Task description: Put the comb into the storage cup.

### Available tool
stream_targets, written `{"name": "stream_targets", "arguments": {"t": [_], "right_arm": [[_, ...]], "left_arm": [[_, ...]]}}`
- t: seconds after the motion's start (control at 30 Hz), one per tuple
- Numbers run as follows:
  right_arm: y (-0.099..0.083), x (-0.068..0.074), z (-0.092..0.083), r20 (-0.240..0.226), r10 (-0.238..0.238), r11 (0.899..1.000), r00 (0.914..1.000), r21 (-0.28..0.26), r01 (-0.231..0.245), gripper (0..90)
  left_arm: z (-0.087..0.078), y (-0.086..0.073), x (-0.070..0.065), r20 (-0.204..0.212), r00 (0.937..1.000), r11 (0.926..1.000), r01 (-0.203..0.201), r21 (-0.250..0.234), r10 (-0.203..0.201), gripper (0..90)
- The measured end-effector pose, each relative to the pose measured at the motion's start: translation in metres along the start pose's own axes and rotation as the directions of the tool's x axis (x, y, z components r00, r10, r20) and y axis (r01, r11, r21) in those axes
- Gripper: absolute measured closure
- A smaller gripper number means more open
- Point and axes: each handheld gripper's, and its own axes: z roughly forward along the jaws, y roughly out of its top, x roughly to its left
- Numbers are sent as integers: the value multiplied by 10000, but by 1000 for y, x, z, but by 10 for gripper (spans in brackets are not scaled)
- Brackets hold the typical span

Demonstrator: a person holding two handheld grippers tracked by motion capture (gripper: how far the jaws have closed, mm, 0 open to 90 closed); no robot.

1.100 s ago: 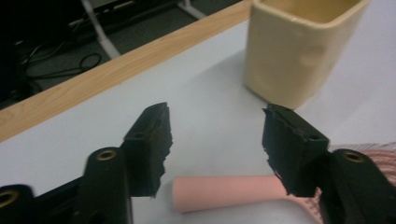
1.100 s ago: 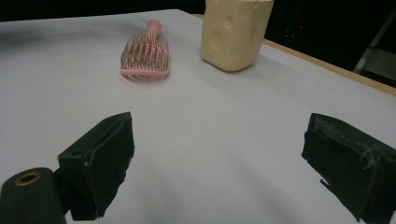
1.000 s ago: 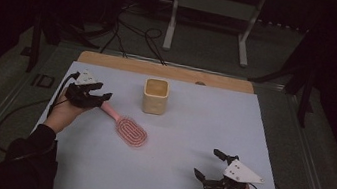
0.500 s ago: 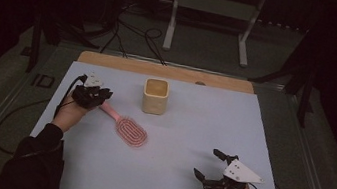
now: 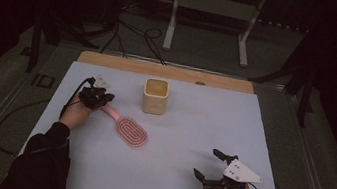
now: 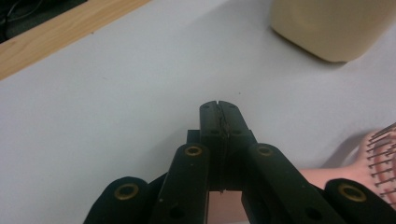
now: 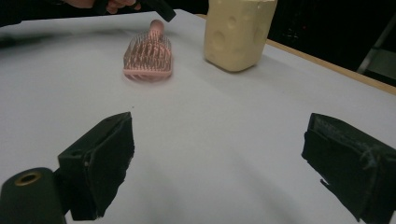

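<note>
Left hand-held gripper (image 5: pixel 104 98): the jaws have just been closing and are seen pressed together in the left gripper view; they are set over the pink handle, and whether it is pinched between them cannot be told.
Hairbrush (image 5: pixel 130 132): a pink brush is laid flat on the bench, just right of the left hand-held gripper; its handle end is hidden under the jaws, and its bristled head is cut off at the edge of the left gripper view.
Right hand-held gripper (image 5: pixel 206 164): held released, jaws spread wide, well apart from the brush, near the front edge.
Cream holder (image 5: pixel 156 96): stood upright behind the brush; its top is cut off in both gripper views.
Bench (image 5: pixel 213 116): covered in a pale sheet.
</note>
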Motion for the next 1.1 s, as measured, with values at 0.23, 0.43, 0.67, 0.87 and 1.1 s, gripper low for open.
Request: {"name": "stream_targets", "arguments": {"t": [0.23, 0.43, 0.67, 0.87, 1.1], "right_arm": [[0, 0, 0, -40, 17, 10000, 10000, -3, -17, 88], [0, 0, 0, -50, 51, 10000, 10000, -8, -51, 88], [0, 0, 0, -24, 59, 10000, 10000, -35, -59, 88], [0, 0, 0, -13, 65, 10000, 10000, -10, -65, 88], [1, 0, -2, 41, 76, 9999, 10000, -86, -75, 88]], "left_arm": [[5, -1, 0, 165, 9999, 9996, -41, 288, 37, 899], [9, -6, 5, 148, 9999, 9982, 29, 598, -38, 898], [7, -8, 5, 217, 9997, 9976, 99, 690, -114, 899], [-1, -13, 4, 273, 9996, 9962, -56, 870, 32, 898], [-16, -23, 0, 367, 9993, 9934, -151, 1134, 110, 898]]}}
